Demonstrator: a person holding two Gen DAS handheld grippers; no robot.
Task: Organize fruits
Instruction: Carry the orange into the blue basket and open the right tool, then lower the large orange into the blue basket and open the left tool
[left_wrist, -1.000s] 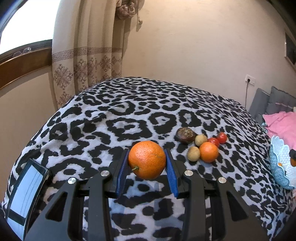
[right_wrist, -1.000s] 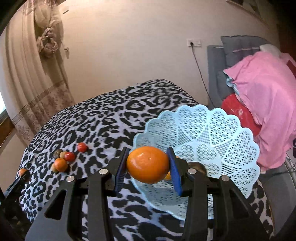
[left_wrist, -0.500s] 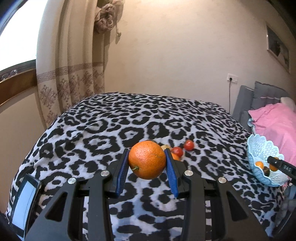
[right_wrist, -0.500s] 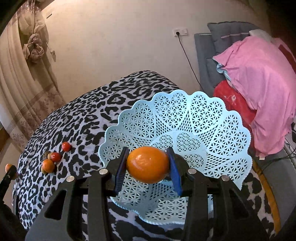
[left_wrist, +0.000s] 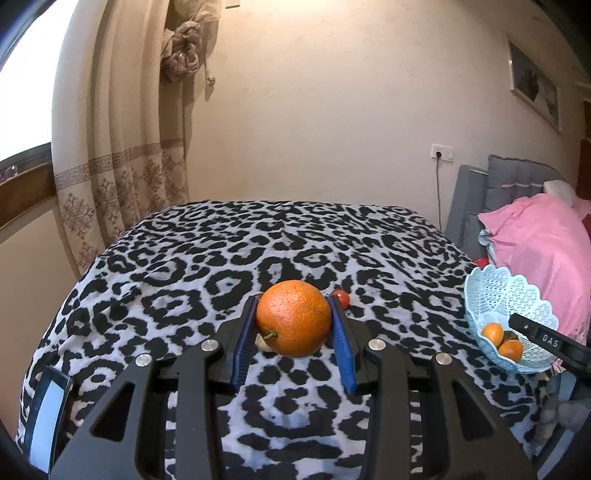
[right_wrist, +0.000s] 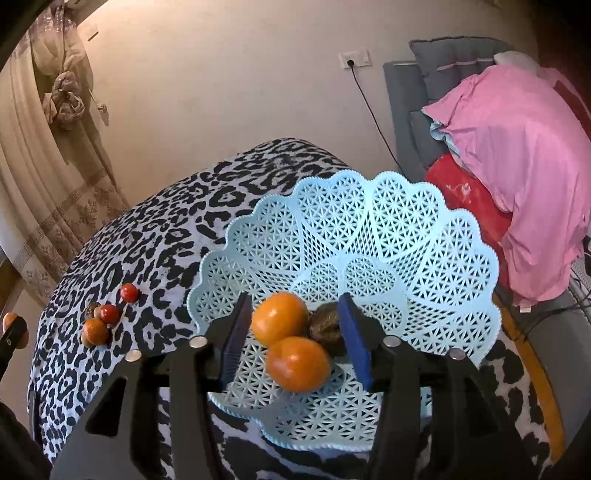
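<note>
Left wrist view: my left claw (left_wrist: 293, 334) is clamped on a large rough-skinned orange (left_wrist: 293, 318), held above the leopard-print bed (left_wrist: 221, 258), not yet delivered.

Right wrist view: my right claw (right_wrist: 293, 341) is opening over the pale-blue lattice plastic basket (right_wrist: 424, 258); two smooth tangerines (right_wrist: 297, 363) and a brown fruit (right_wrist: 325, 328) lie inside, unpinched. I judge the small red and orange fruits (right_wrist: 105, 319) on the bed remain.

Basket (right_wrist: 424, 236) on bed's (right_wrist: 155, 236) right edge holds two oranges (right_wrist: 297, 363); small fruits (right_wrist: 105, 319) cluster left; pillows (right_wrist: 524, 147) right.
</note>
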